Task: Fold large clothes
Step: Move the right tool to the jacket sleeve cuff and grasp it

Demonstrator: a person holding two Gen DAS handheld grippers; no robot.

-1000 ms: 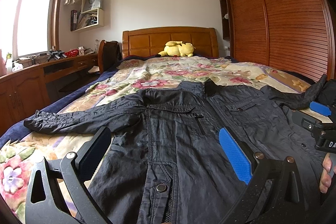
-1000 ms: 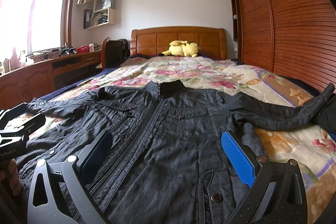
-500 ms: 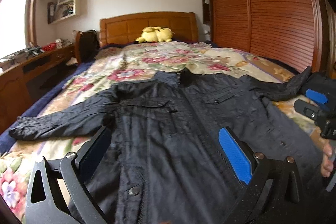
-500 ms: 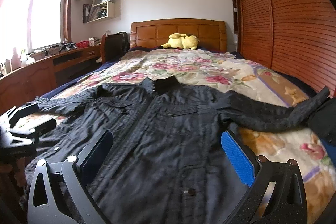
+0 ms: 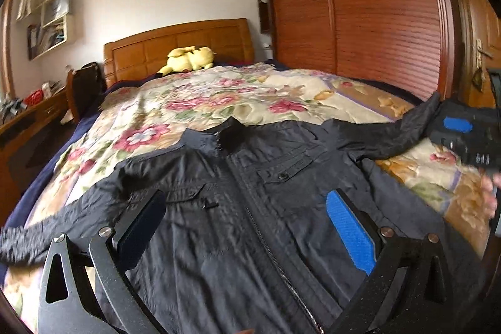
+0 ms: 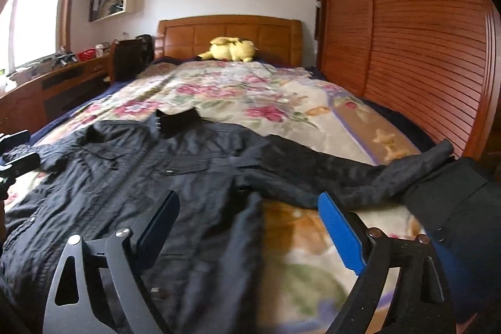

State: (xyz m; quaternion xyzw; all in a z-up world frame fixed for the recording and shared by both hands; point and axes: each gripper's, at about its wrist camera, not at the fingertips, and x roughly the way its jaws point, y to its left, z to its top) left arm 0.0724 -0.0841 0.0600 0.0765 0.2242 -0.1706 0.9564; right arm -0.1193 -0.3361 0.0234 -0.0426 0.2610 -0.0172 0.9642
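A large black jacket (image 5: 250,193) lies face up and zipped on the floral bedspread (image 5: 219,96), collar toward the headboard and both sleeves spread out. My left gripper (image 5: 247,226) hovers open over the jacket's chest, with nothing between its fingers. My right gripper (image 6: 250,229) hangs above the jacket's (image 6: 150,174) right side edge, where cloth meets bedspread. Its jaws are closing and the pads touch nothing. The right sleeve (image 6: 360,174) stretches toward the wardrobe. In the left wrist view, the right gripper (image 5: 460,140) shows beside that sleeve's cuff.
A yellow plush toy (image 6: 231,49) rests by the wooden headboard (image 6: 228,33). A slatted wooden wardrobe (image 6: 407,36) runs along the right of the bed. A desk (image 6: 47,83) and a chair (image 6: 128,58) stand on the left. Another dark cloth item (image 6: 454,208) lies at the bed's right edge.
Both grippers have risen and drawn back from the jacket, which now shows more fully. The left view has swung right toward the wardrobe. The right jaws have narrowed slightly.
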